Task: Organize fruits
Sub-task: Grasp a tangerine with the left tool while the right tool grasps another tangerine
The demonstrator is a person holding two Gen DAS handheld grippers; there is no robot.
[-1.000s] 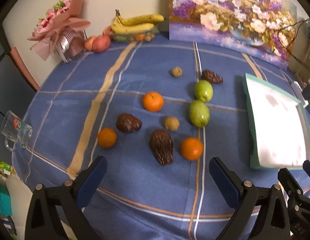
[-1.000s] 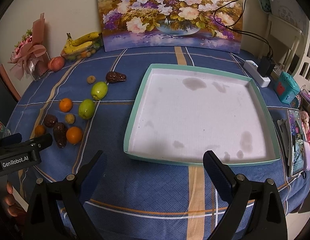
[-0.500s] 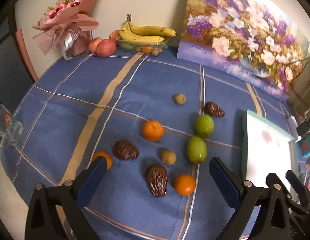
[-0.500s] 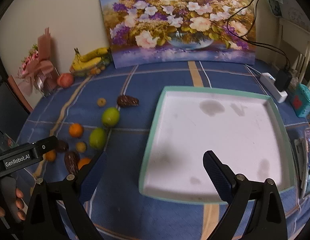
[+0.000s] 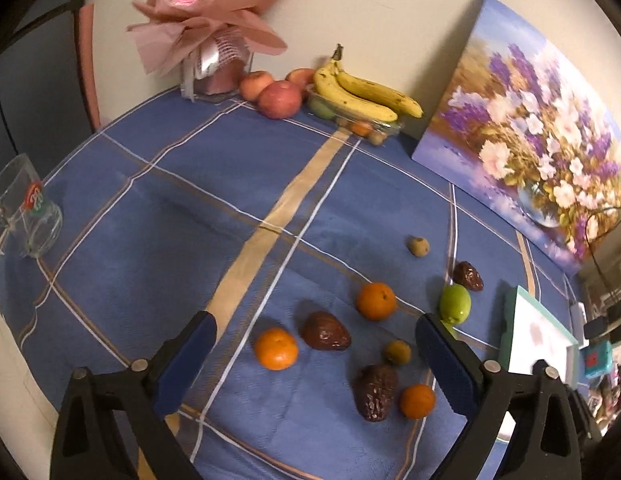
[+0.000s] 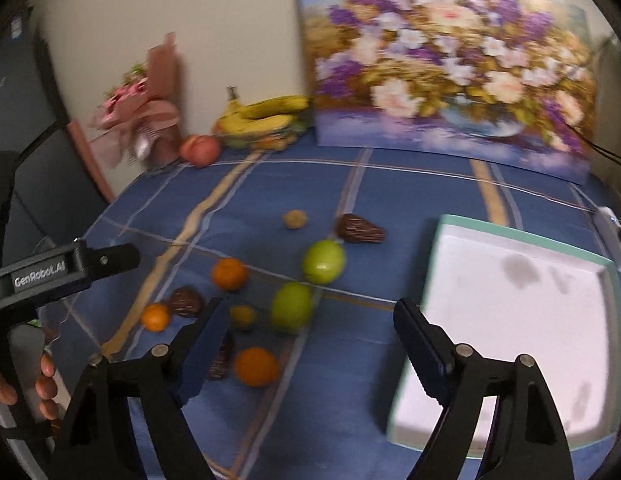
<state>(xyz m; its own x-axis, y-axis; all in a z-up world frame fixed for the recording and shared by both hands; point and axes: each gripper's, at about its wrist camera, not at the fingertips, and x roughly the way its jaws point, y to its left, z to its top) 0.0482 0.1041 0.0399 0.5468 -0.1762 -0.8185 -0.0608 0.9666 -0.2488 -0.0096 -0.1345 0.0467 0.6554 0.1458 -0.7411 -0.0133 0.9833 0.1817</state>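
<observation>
Loose fruit lies on the blue checked tablecloth: three oranges (image 5: 276,348) (image 5: 375,301) (image 5: 417,400), dark brown fruits (image 5: 325,332) (image 5: 375,391) (image 5: 467,276), a green fruit (image 5: 454,303) and small tan ones (image 5: 418,246) (image 5: 396,352). My left gripper (image 5: 314,364) is open and empty above the near oranges. My right gripper (image 6: 306,348) is open and empty, with two green fruits (image 6: 323,261) (image 6: 291,307) and an orange (image 6: 256,366) ahead. The white tray with a teal rim (image 6: 522,236) is at the right.
A flower painting (image 5: 542,152) leans on the back wall. Bananas (image 5: 366,94) on a clear box, apples (image 5: 279,98) and a pink bouquet (image 5: 214,36) stand at the back. A glass mug (image 5: 24,214) sits at the left edge. The left gripper's body (image 6: 50,272) shows at left.
Both grippers have swung left and moved in toward the loose fruit. The tray has slid to the right in both views. Both stay open and empty.
</observation>
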